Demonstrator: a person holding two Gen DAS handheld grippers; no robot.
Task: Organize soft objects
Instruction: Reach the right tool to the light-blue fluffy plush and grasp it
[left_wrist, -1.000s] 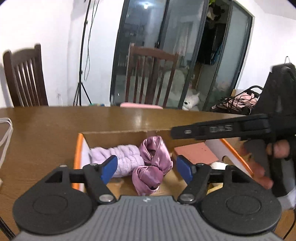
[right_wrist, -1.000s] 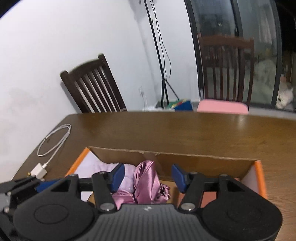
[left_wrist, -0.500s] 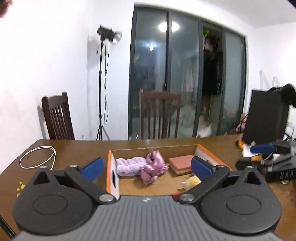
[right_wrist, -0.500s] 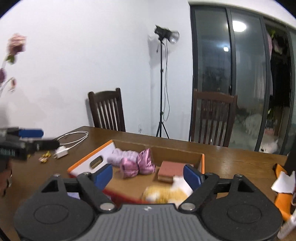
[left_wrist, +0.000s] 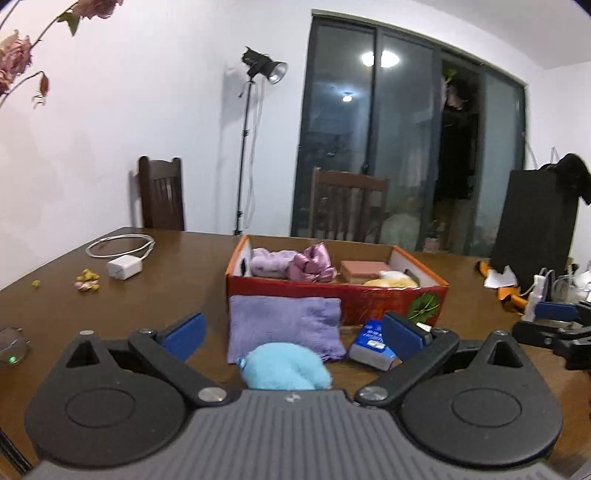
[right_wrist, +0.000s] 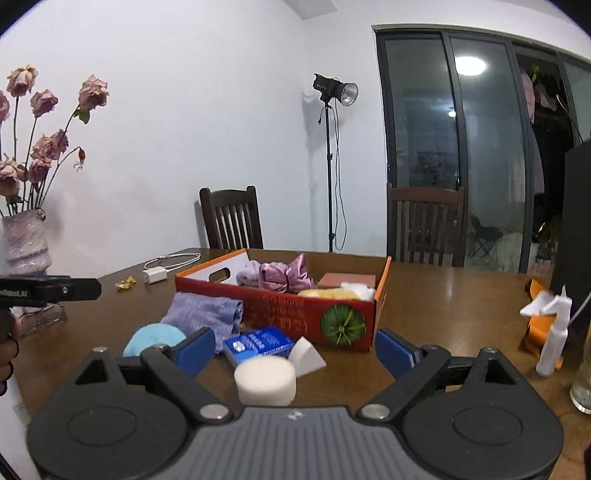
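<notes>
I have both grippers back from the red cardboard box, which sits on the brown counter with its open top toward me. Inside it, along the far side, I see a lilac fluffy headband touching a pink satin bow, then a flat terracotta block, with a yellow fuzzy piece and something white beside it near the right end. My left gripper has its jaws spread wide after just opening, with nothing pressed between the blue pads; between them on the counter lie a folded purple cloth, which lies close against the box's near wall, and a light-blue plush pad in front of it. A blue-and-white packet lies just beside the cloth, by the right pad. My right gripper also has its jaws wide, having just been opening, and it grips nothing; a white round sponge sits between the pads close to the camera, with a white wedge sponge touching it behind. Off to the left of the box lie a white charger with its coiled cable and a few small yellow bits, and a vase of dried pink roses stands at the counter's left edge.
</notes>
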